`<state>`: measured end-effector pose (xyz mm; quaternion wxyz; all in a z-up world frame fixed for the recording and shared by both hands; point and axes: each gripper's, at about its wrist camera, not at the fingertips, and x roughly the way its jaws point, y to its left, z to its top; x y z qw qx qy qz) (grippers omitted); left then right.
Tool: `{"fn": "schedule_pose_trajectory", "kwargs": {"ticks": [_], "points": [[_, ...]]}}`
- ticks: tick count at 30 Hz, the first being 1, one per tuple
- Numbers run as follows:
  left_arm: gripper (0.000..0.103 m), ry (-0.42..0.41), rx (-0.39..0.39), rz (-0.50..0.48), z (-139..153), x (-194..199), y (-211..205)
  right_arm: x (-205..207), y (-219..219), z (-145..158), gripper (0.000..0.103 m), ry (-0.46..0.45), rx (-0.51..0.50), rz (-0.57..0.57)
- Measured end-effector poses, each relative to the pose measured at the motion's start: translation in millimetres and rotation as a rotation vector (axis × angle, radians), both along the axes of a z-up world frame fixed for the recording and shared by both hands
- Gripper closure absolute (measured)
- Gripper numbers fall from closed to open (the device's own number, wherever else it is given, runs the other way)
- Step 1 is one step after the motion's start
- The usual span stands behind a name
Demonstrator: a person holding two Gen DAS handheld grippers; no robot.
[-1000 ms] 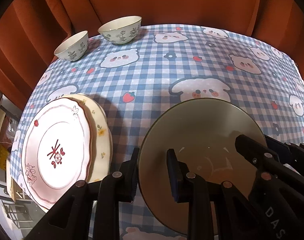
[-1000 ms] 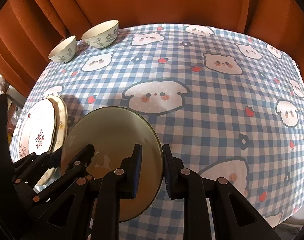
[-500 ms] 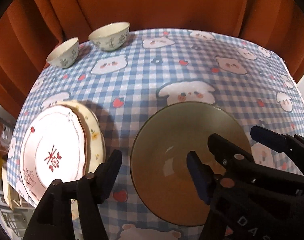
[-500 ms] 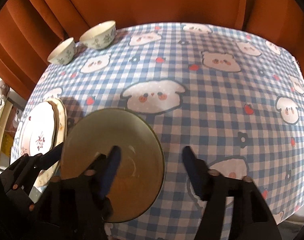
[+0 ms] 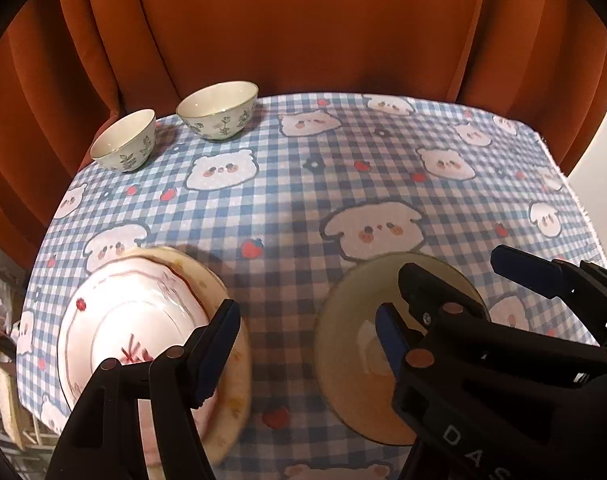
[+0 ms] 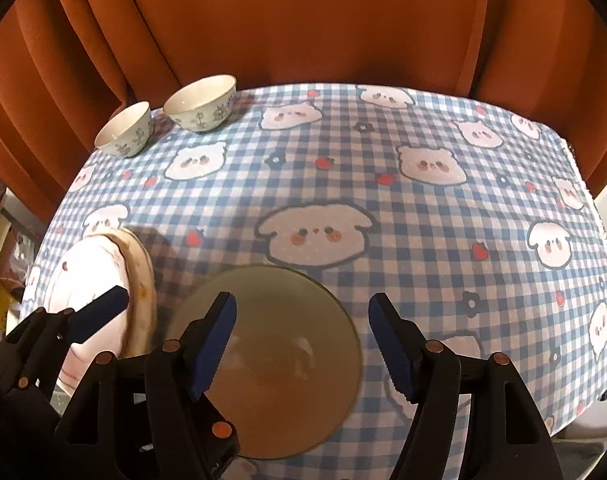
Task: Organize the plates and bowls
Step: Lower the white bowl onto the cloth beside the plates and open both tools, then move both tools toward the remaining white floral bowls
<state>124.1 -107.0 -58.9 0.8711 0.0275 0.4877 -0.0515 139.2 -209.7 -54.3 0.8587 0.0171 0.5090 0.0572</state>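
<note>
A greenish glass bowl (image 5: 351,364) (image 6: 279,380) rests on the checked cloth near the front edge. My left gripper (image 5: 305,342) hovers open above its left rim, pads off the glass. My right gripper (image 6: 303,344) hangs over its right rim with its jaws opening and nothing pressed between the pads; the left wrist view shows it too (image 5: 475,276). Left of the bowl, a pink-rimmed plate (image 5: 123,320) (image 6: 91,272) lies on a cream plate (image 5: 231,400) (image 6: 141,280). Two small floral bowls (image 5: 125,140) (image 5: 217,110) (image 6: 123,130) (image 6: 201,108) stand at the far left.
An orange curtain (image 5: 303,32) (image 6: 303,32) hangs close behind the table. The blue checked tablecloth (image 5: 343,184) (image 6: 423,220) with bear prints ends at the right and front edges. One finger of the left gripper (image 6: 99,312) reaches over the plates in the right wrist view.
Both grippers were shut on the glass bowl's rim, then opened and rose a little. The bowl stays on the cloth, free of the pads.
</note>
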Motion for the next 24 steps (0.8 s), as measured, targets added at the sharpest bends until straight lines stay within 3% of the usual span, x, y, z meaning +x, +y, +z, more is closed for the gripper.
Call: {"fn": "schedule_pose_trajectory", "kwargs": {"ticks": [8, 24], "points": [[0.031, 0.023, -0.051, 0.001, 6.8, 19.9, 54.8, 11.4, 49.2, 17.2, 0.031, -0.017, -0.031, -0.028], [0.031, -0.007, -0.018, 0.04, 14.5, 72.6, 169.8, 61.7, 162.6, 22.0, 0.03, -0.037, 0.026, -0.041]]}}
